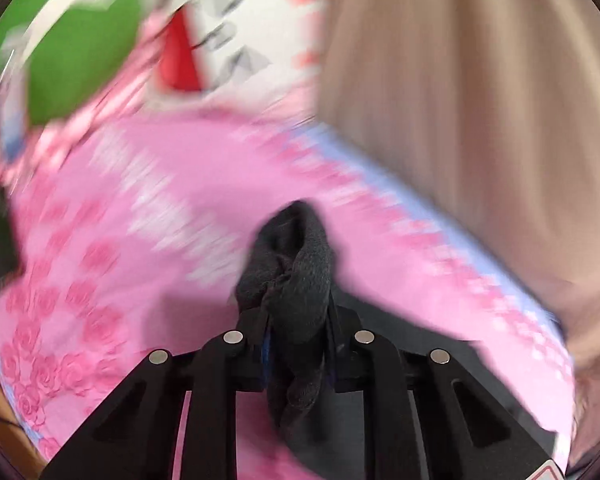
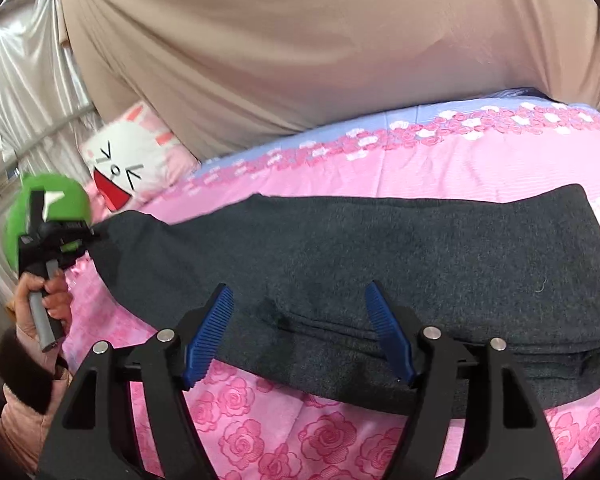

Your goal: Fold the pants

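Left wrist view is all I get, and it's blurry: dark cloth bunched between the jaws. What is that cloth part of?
Observer: A pair of dark grey pants lying long across the pink rose bedsheet.
Operator: Is the other tool gripping them too?
Observer: No. The right gripper hangs over the near edge, jaws apart.
Operator: Which end have I got?
Observer: The narrow far-left end, where the left gripper is shut on it.

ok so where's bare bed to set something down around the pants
Free: the pink sheet strip between the pants and the right claw, and the band between the pants' far edge and the beige fabric. Crowded: the left end, by the left claw and pillow.
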`<state>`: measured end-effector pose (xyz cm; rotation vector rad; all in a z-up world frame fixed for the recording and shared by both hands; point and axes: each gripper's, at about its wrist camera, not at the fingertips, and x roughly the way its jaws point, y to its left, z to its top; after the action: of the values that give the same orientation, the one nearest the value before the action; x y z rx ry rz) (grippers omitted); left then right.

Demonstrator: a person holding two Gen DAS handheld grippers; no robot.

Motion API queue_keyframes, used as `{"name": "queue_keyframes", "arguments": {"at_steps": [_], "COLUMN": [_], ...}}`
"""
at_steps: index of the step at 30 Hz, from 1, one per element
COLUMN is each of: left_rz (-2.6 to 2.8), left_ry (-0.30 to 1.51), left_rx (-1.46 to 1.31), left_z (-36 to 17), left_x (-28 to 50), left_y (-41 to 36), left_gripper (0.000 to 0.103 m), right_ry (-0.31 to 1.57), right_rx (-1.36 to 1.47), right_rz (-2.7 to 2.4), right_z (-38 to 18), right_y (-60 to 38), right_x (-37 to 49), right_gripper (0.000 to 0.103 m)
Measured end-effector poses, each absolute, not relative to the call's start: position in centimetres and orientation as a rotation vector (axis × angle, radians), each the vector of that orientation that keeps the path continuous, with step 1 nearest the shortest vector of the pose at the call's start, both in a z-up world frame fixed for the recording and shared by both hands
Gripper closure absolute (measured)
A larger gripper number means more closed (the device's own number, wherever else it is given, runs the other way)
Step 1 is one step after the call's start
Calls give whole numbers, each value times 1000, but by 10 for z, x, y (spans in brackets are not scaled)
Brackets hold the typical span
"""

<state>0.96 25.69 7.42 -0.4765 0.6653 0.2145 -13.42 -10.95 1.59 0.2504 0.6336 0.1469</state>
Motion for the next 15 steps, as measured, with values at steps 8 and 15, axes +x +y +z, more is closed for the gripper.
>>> {"name": "queue_keyframes", "arguments": {"at_steps": [8, 15], "left_rz": [-198, -304], "left_ry": [640, 934], "left_rx": [-183, 41], "left_z": [145, 32], "left_x": [-3, -9], "left_y": [45, -97], "left_gripper": [86, 47], "right_ry": [545, 578], "right_rx": [375, 413], "right_rz": [64, -46], "right_z": [30, 30], "right_y": [-152, -209], "right_x": [-158, -188], "right_gripper": [26, 24]}}
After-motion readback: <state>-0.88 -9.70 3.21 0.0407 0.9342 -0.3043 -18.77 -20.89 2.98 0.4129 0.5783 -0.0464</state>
